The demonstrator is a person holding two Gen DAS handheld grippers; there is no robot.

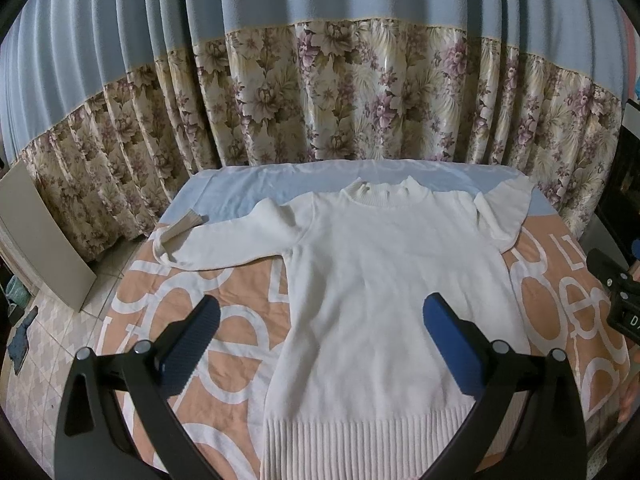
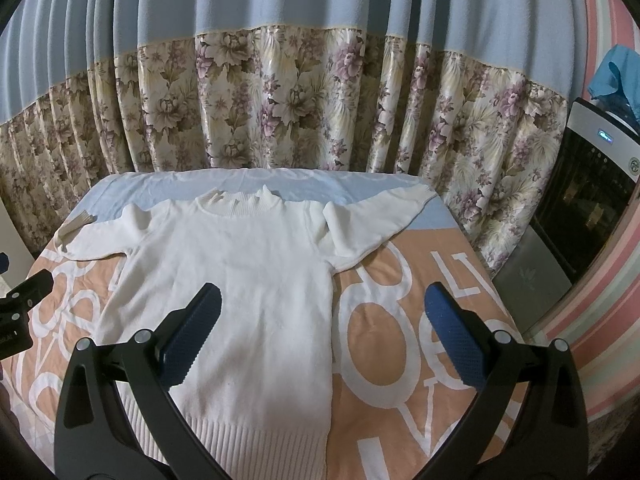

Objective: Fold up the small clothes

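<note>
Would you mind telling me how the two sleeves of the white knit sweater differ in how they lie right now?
The sleeve on the left of the view stretches sideways, nearly straight, while the sleeve on the right angles up toward the far corner. The left one's cuff is turned over, showing beige ribbing; the right one's end lies flat and white. Both lie unfolded on the peach and blue printed cloth, and neither open hand-held gripper touches them.
</note>
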